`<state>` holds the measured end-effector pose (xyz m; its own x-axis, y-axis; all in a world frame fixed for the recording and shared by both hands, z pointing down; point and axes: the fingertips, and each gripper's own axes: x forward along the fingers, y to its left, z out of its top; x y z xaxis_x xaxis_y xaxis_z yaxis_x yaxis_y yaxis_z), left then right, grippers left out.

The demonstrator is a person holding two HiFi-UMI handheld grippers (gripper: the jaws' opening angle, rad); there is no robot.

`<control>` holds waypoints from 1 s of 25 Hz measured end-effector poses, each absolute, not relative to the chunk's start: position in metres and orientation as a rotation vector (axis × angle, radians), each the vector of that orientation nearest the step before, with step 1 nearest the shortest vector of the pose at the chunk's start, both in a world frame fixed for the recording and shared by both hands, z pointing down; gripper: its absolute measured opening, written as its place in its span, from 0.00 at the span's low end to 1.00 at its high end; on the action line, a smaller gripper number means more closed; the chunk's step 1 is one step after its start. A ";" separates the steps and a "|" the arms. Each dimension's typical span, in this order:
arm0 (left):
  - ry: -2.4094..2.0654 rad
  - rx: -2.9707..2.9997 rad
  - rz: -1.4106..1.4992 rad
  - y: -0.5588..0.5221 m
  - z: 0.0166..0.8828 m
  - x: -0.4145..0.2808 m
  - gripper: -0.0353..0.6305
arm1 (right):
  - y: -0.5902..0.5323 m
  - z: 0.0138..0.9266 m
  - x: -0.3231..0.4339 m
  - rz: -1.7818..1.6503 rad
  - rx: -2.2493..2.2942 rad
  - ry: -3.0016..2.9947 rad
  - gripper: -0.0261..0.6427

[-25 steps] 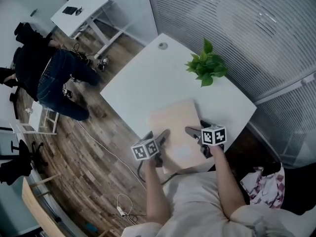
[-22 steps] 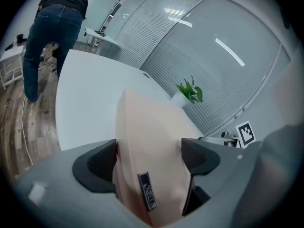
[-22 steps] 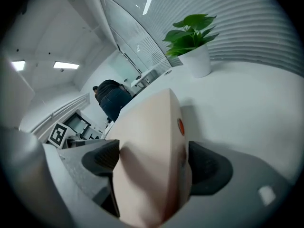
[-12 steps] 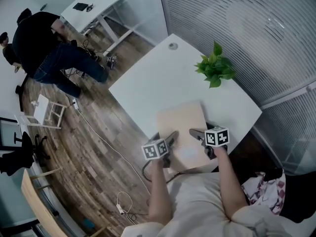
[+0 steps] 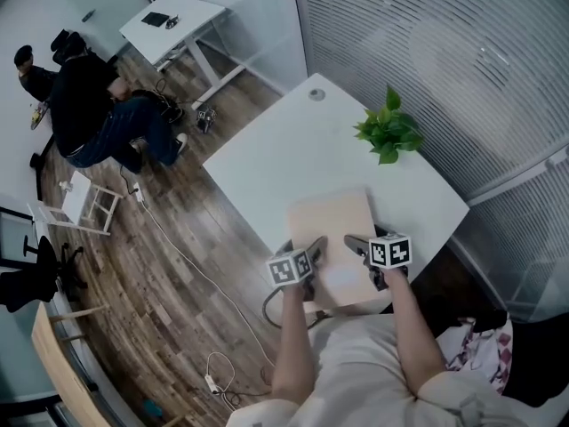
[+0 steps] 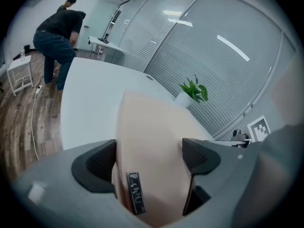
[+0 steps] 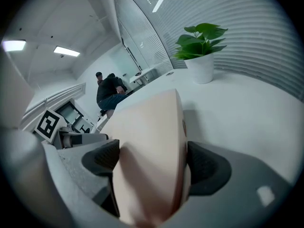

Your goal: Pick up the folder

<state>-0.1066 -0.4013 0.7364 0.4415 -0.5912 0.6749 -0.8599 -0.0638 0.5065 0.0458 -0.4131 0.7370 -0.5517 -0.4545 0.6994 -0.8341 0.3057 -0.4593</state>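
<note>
A pale beige folder lies flat on the white table, close to its near edge. My left gripper is at the folder's near left corner and my right gripper at its near right side. In the left gripper view the folder fills the gap between the wide-apart jaws of that gripper, with a small metal label holder close to the camera. In the right gripper view the folder runs between the spread jaws of that gripper, its thick right edge beside the right jaw. Neither pair of pads presses on it.
A potted green plant stands on the table's far right, near the blind-covered glass wall. A person bends over on the wooden floor at the far left, by a second white table. A cable trails along the floor beside the table.
Both grippers stay at the folder's near edge. The head view has shifted a little, and the person in the background has moved and bent lower.
</note>
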 end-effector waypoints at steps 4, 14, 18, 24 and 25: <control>-1.291 1.785 0.361 -0.402 0.723 -0.111 0.69 | -0.416 0.723 0.040 1.088 1.158 -2.180 0.71; -1.417 1.838 0.336 -0.399 0.681 -0.130 0.69 | -0.419 0.684 0.022 0.930 1.168 -2.296 0.69; -1.454 1.865 0.325 -0.395 0.666 -0.136 0.69 | -0.417 0.671 0.017 0.899 1.172 -2.342 0.69; -1.510 1.904 0.296 -0.386 0.634 -0.144 0.69 | -0.410 0.642 0.008 0.827 1.179 -2.406 0.69; -1.520 1.914 0.290 -0.383 0.628 -0.144 0.69 | -0.407 0.636 0.008 0.812 1.182 -2.418 0.69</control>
<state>-0.1441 -0.3834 0.6277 0.2971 -0.7795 0.5515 -0.9278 -0.0993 0.3595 0.0079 -0.4075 0.6360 -0.6019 -0.6102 0.5151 -0.7975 0.4935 -0.3471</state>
